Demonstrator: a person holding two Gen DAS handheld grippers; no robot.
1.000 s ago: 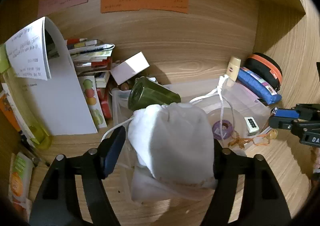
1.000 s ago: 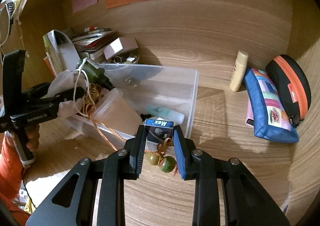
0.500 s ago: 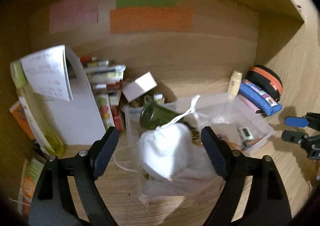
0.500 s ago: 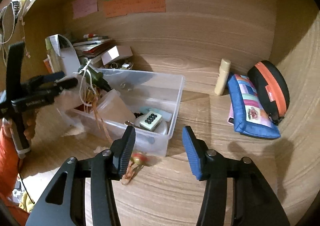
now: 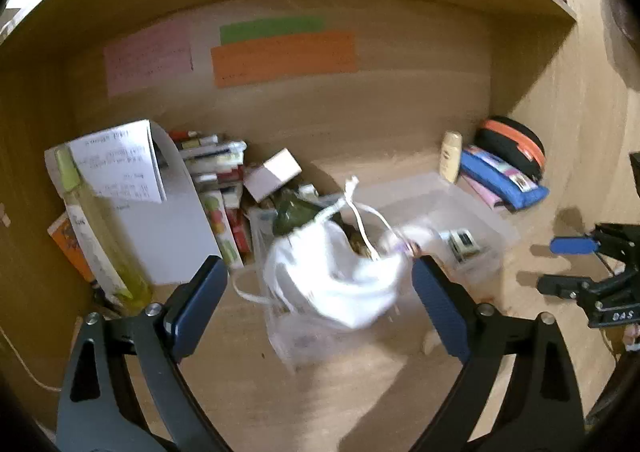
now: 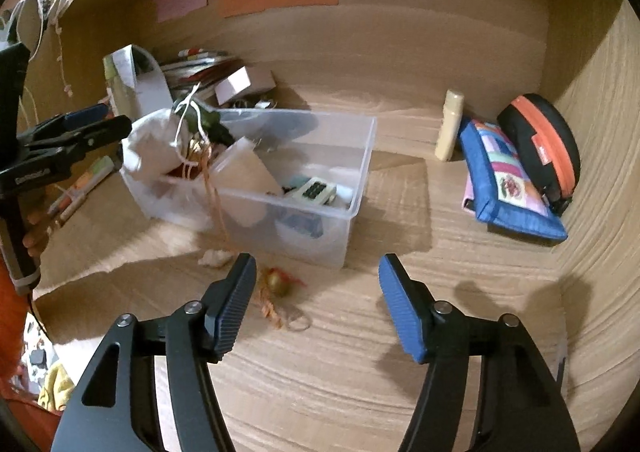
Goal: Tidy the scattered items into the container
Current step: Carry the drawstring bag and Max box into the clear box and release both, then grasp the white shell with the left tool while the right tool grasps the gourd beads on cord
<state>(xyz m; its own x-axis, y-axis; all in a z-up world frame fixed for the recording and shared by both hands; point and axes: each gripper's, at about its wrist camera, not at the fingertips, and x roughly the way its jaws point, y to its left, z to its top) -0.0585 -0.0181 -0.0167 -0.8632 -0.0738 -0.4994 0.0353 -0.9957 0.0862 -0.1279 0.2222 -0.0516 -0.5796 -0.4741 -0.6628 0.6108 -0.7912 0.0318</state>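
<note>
Presently, both grippers stand wide open and hold nothing. The left gripper has its dark ribbed pads well apart on either side of a soft white drawstring pouch, which lies slumped over the near left corner of the clear plastic box and touches neither pad. The pouch is crumpled cloth, blurred in the left wrist view, with a thin white cord looping up from its neck. The right gripper hangs above bare wood-grain worktop, its blue pads spread.

The box is rectangular, thin-walled and see-through. Inside it lie a dark green bottle tilted at the far left corner, a translucent cup on its side, and a pale tile with dark dots near the middle. An orange cord trails over the near wall of the box and down to the worktop.

Outside the box, just beside its near wall, rest a small white wad and a round green-gold bead with an orange tassel, close to the right gripper's left pad.

At the far right stand a cream tube, a blue patchwork pouch and a black case with orange zip. Stacked booklets and a curled white sheet fill the far left.
</note>
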